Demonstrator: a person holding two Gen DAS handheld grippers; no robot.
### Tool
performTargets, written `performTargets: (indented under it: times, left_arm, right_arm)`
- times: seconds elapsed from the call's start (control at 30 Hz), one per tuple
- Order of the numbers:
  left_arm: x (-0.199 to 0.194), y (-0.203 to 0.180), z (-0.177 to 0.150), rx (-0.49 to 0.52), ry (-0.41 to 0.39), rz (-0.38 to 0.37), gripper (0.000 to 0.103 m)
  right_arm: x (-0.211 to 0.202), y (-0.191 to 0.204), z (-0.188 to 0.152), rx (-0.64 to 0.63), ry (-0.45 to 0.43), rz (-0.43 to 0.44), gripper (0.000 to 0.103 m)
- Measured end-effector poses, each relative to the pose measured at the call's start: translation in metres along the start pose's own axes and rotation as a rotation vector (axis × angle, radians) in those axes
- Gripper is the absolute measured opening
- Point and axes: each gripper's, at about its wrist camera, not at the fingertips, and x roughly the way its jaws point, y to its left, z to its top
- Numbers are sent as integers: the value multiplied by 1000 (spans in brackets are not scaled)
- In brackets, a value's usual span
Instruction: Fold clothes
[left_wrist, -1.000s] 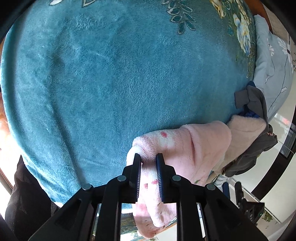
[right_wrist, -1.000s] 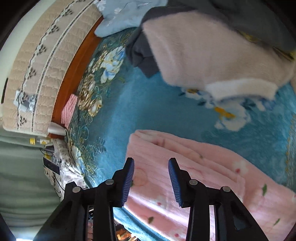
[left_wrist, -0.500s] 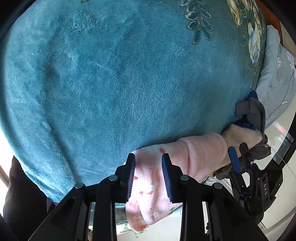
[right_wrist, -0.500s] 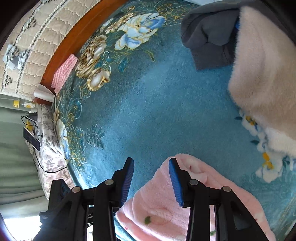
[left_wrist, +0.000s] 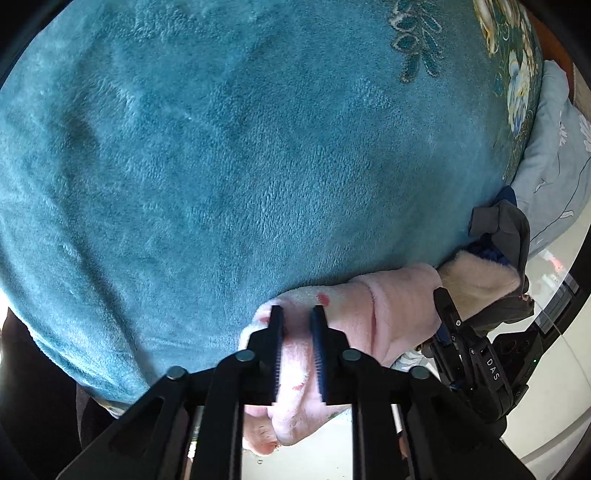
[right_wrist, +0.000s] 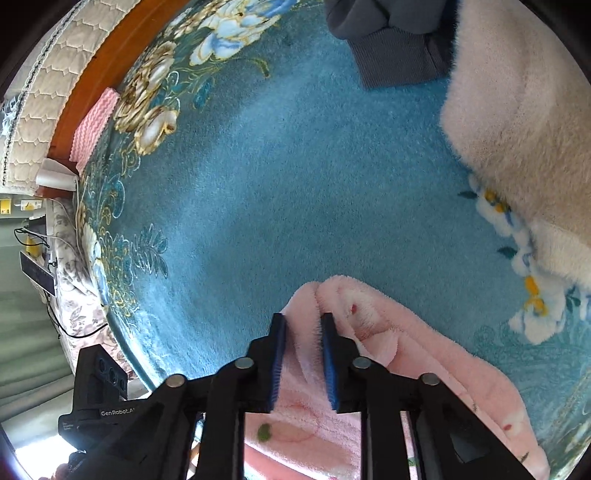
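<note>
A pink fleece garment (left_wrist: 388, 302) with small red marks lies folded at the near edge of the bed, hanging partly over the side. My left gripper (left_wrist: 297, 317) is shut on its bunched end, with fabric filling the narrow gap between the fingers. In the right wrist view the same pink garment (right_wrist: 406, 350) shows a doubled edge. My right gripper (right_wrist: 303, 321) is shut on that fold. The right gripper's body (left_wrist: 472, 362) appears just right of the garment in the left wrist view.
A teal plush blanket (left_wrist: 258, 166) with flower prints covers the bed. A cream fleece garment (right_wrist: 517, 110) and a dark grey garment (right_wrist: 391, 55) lie at the far right. A light blue pillow (left_wrist: 554, 155) and a wooden headboard (right_wrist: 92, 74) lie beyond.
The left gripper opened briefly, then shut again on the pink garment's end. The right gripper moved to the garment's folded edge and went from open to shut on it.
</note>
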Motion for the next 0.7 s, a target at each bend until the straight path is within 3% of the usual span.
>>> performTargets:
  times: [0.1, 0.2, 0.33, 0.4, 0.53, 0.6, 0.7]
  left_arm:
    - [-3, -15, 4, 53, -29, 44, 4]
    - [-2, -21, 10, 73, -43, 70, 4]
    - [4, -39, 24, 82, -51, 93, 4]
    - [4, -48, 33, 92, -50, 104, 4]
    - [-2, -69, 50, 106, -58, 106, 6]
    - [-8, -81, 58, 113, -65, 102, 5]
    - [-16, -100, 68, 133, -82, 100, 7]
  right_arm:
    - [-14, 4, -4, -37, -45, -21, 7]
    - [-17, -28, -2, 105, -69, -52, 6]
    - [-6, -35, -3, 145, -48, -79, 6]
    - [-5, -41, -5, 188, -50, -48, 7]
    - [-19, -56, -12, 262, -87, 27, 17]
    - [-40, -65, -20, 286, -143, 43, 29]
    - [-74, -92, -50, 369, -236, 88, 33]
